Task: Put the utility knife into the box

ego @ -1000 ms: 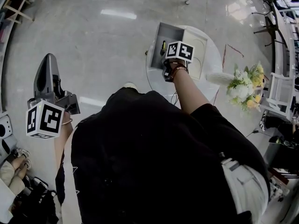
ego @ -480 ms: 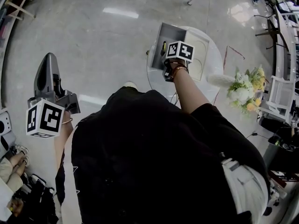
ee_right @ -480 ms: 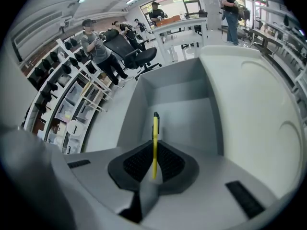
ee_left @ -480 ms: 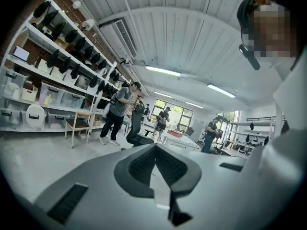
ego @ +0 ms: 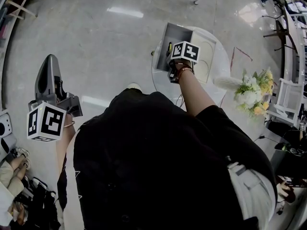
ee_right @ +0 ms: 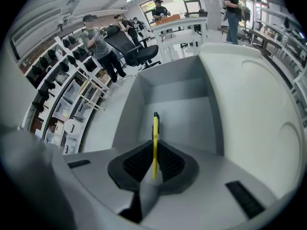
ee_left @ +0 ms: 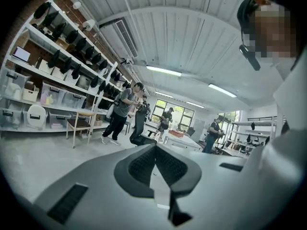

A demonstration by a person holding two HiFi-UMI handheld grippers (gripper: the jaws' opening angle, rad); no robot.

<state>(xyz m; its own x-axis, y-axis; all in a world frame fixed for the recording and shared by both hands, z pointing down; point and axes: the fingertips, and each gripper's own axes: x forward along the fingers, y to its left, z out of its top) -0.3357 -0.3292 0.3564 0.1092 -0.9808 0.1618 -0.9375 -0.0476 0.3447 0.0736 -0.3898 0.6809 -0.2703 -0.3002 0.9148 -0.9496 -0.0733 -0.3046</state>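
Right tool (ee_right: 154, 169) is clamped on the yellow utility knife (ee_right: 155, 133), which sticks out ahead of its jaws over the open grey box (ee_right: 128, 110). The box sits directly in front of it on the white tabletop (ego: 221, 65). Left tool (ee_left: 156, 169) is pinched closed on nothing, well apart from the box.

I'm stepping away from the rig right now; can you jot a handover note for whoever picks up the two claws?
Right claw: shut on the yellow knife, which points into the open grey box on the white table.
Left claw: shut, empty, held off to the side.
Done: knife gripped and over the box.
Left: lower it in, open the claw, pull back.
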